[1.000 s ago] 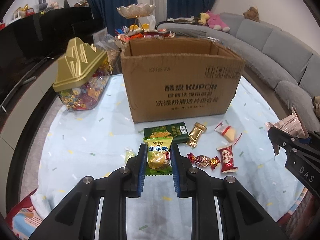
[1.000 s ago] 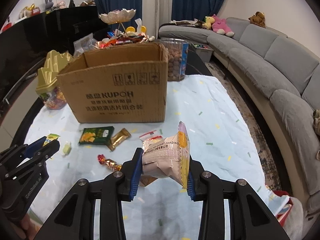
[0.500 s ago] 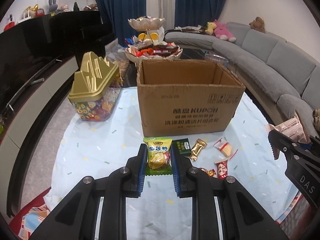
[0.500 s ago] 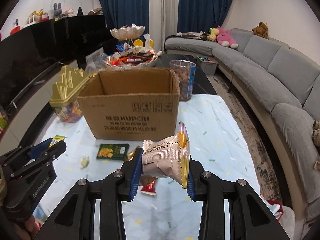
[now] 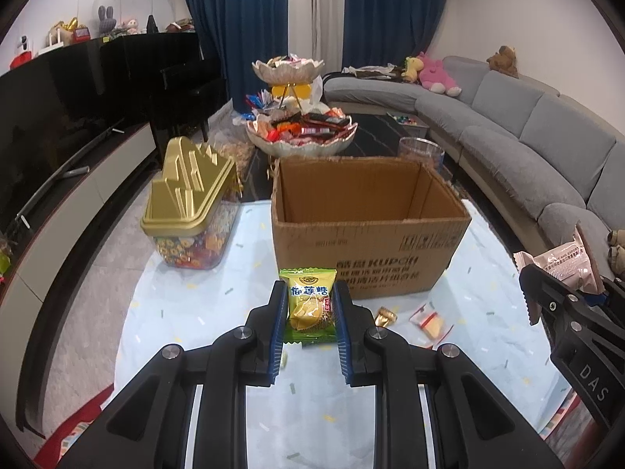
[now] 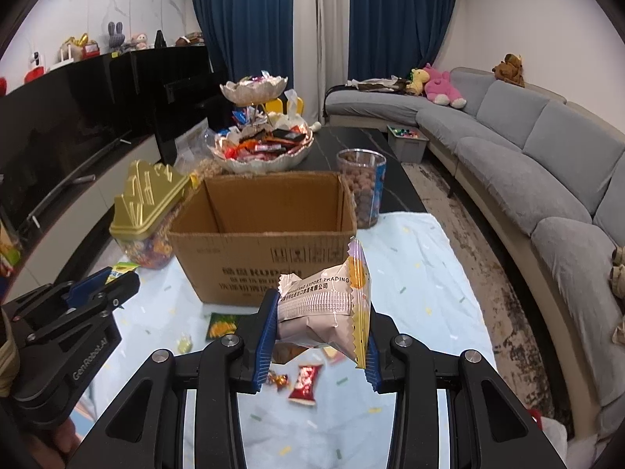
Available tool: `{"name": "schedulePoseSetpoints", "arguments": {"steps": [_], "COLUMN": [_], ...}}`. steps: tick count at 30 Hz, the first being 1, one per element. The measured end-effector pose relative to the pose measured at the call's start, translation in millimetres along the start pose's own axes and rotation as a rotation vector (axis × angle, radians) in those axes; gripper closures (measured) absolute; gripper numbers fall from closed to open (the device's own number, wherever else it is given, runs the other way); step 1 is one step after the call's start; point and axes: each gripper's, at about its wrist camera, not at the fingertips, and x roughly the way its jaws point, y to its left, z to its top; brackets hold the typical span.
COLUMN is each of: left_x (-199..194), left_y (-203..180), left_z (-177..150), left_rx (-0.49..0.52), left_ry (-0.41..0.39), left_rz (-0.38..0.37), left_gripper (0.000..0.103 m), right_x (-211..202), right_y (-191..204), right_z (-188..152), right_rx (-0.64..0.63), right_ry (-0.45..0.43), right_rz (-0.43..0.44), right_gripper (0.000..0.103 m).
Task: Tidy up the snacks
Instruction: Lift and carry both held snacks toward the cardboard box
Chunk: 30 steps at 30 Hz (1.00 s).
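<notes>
My left gripper is shut on a small green and yellow candy packet, held above the table in front of the open cardboard box. My right gripper is shut on a puffy pinkish snack bag with a yellow edge, also raised before the cardboard box. The right gripper with its bag shows at the right edge of the left wrist view; the left gripper shows at the left of the right wrist view. Loose snacks lie on the light blue cloth: a red packet, a green packet, a gold candy.
A clear jar with a gold lid stands left of the box. Behind the box are a tiered bowl of sweets and a clear tub of brown snacks. A grey sofa curves along the right; a dark cabinet lines the left.
Both grippers have risen with their packets; the box's inside now shows from above and the loose snacks on the cloth sit lower in view. Neither grip has changed.
</notes>
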Motion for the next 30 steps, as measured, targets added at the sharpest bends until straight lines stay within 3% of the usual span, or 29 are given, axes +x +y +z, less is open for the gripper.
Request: {"name": "schedulePoseSetpoints", "arguments": {"steps": [11,30], "left_x": [-1,35], "left_y": [-3,0], "left_z": [39,102], "left_rx": [0.002,-0.008], "left_ry": [-0.031,-0.041], "left_rz": [-0.006,-0.016], "left_gripper": [0.079,0.079], "right_x": [0,41], "right_y": [0,9], "right_z": [39,106], "right_rx": [0.006,-0.031], "right_ry": [-0.033,-0.059], "right_rz": [0.026,0.064], "right_gripper": [0.064,0.064]}}
